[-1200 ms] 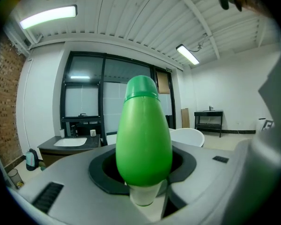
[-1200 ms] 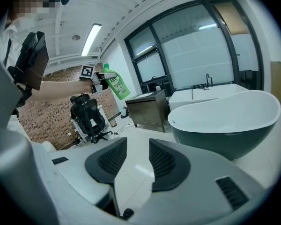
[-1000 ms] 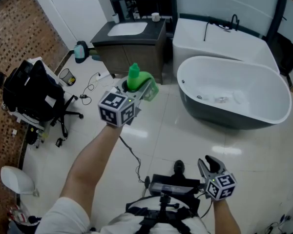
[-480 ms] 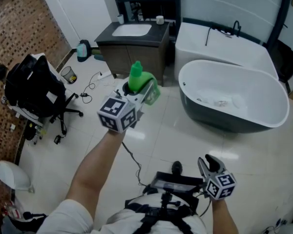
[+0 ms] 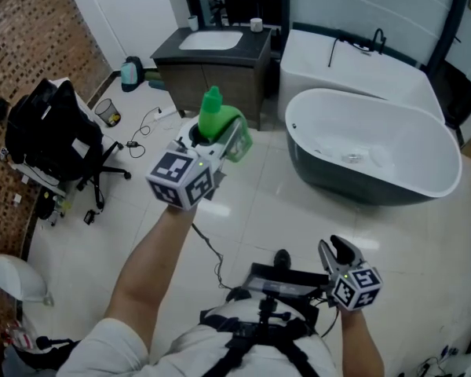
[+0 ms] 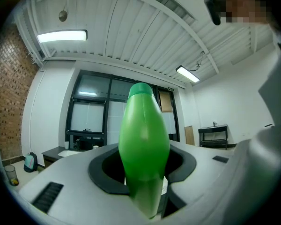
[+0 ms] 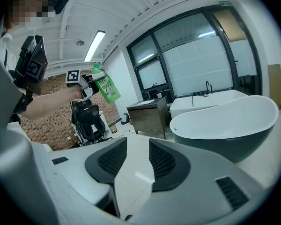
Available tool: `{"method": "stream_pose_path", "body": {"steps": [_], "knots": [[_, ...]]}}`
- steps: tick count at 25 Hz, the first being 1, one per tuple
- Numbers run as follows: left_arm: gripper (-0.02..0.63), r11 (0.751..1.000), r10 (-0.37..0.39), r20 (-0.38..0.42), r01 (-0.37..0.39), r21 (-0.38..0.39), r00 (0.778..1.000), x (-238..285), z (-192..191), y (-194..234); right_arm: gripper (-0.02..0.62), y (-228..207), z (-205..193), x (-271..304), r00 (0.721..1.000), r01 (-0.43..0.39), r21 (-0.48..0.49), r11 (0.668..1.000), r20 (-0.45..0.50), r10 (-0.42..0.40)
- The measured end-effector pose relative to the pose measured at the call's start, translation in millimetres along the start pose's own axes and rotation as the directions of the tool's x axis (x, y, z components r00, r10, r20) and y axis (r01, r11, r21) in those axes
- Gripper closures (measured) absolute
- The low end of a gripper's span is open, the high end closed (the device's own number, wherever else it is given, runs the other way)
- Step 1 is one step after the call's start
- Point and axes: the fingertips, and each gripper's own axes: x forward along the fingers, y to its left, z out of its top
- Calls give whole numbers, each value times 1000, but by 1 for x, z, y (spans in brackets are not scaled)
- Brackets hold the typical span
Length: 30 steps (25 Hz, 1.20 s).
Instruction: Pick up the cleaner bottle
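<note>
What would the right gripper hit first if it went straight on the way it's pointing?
Probably the white floor: the right gripper points slightly down at it, short of the vanity cabinet and the bathtub. Depth is hard to judge.

1 cleaner bottle (image 5: 213, 118). 2 grippers: left gripper (image 5: 220, 138), right gripper (image 5: 335, 255). 2 tubs: oval bathtub (image 5: 412, 144), rectangular bathtub (image 5: 353, 61). 1 vanity (image 5: 212, 81). 1 office chair (image 5: 59, 144). 1 waste bin (image 5: 107, 115).
</note>
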Motion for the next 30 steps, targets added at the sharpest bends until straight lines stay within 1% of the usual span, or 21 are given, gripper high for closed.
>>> {"method": "stream_pose_path", "body": {"steps": [3,6,15,21,30], "knots": [[442,1000,1,11,-1,3,1000,-8,7,2,440,7,5,-1,1000,-3,-10,1000,5,3],[442,1000,4,6,-4,1,1000,-16,11,6,440,15,10,1,1000,-6,-21,1000,6,6],[442,1000,11,25,-11,1,1000,-27,14,7,440,26,14,0,1000,-20,-41,999,-5,20],[442,1000,1,27,-1,-3,1000,-36,14,4,440,35,15,3,999,-33,-60,998,-6,32],[442,1000,5,38,-5,-9,999,-53,16,12,440,59,25,10,999,-43,-70,997,-8,43]]}}
